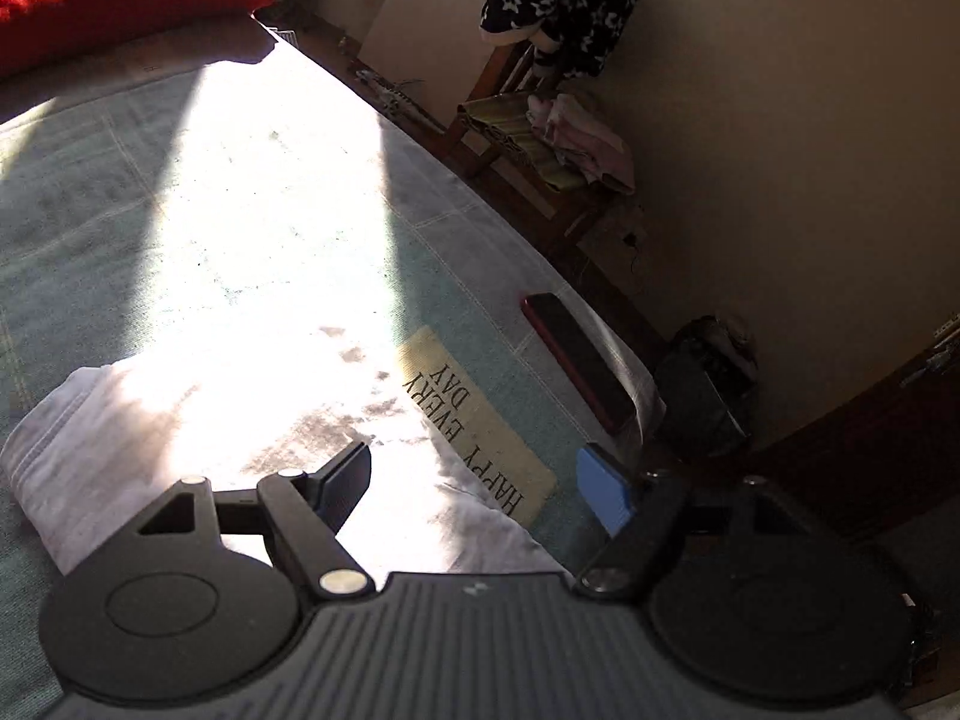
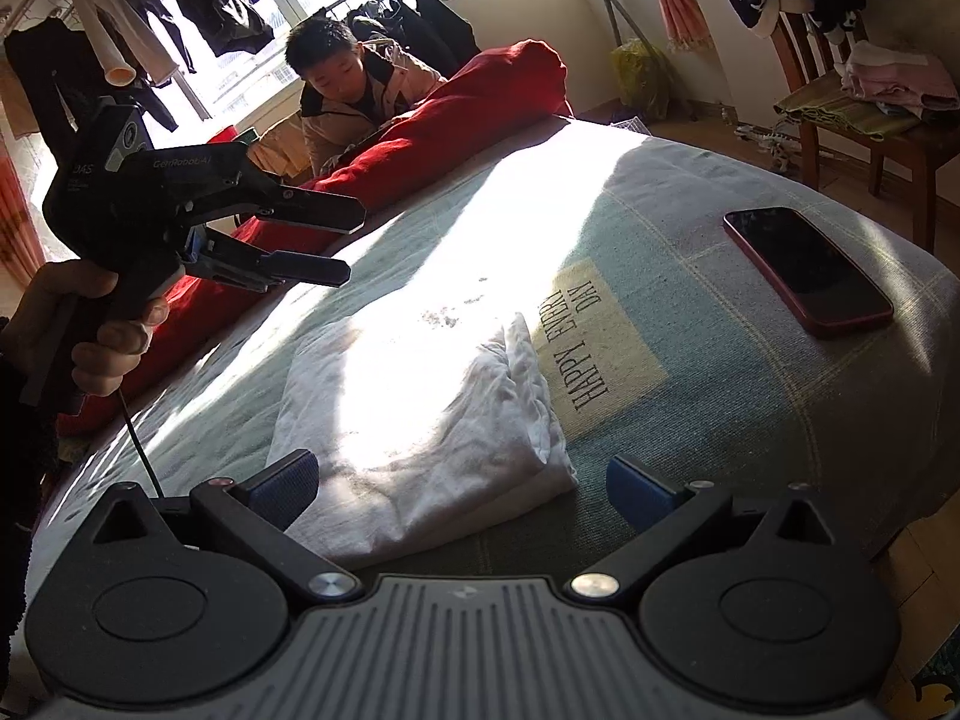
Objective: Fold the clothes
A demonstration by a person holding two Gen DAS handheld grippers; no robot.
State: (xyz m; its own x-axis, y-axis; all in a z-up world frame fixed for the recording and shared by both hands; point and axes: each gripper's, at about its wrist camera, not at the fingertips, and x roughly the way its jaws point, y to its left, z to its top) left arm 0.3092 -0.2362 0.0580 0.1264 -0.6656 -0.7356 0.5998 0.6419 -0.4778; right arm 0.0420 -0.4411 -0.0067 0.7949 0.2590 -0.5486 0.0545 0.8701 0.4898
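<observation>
A white folded garment (image 2: pixel 420 420) lies in a sunlit patch on the green bed cover (image 2: pixel 720 420), beside a "HAPPY EVERY DAY" label (image 2: pixel 591 348). My right gripper (image 2: pixel 462 489) stands open just short of the garment's near edge, its blue pads (image 2: pixel 639 492) wide apart and holding nothing. A hand holds my left gripper (image 2: pixel 351 243) up in the air to the left of the garment, jaws apart and empty. In the left wrist view the left gripper (image 1: pixel 474 486) hovers open over the garment (image 1: pixel 150 450).
A red-cased phone (image 2: pixel 807 270) lies on the bed to the right of the label. A red quilt (image 2: pixel 450 132) is piled along the far side, with a person (image 2: pixel 360 102) behind it. A wooden chair (image 2: pixel 870 138) with clothes stands past the bed's right edge.
</observation>
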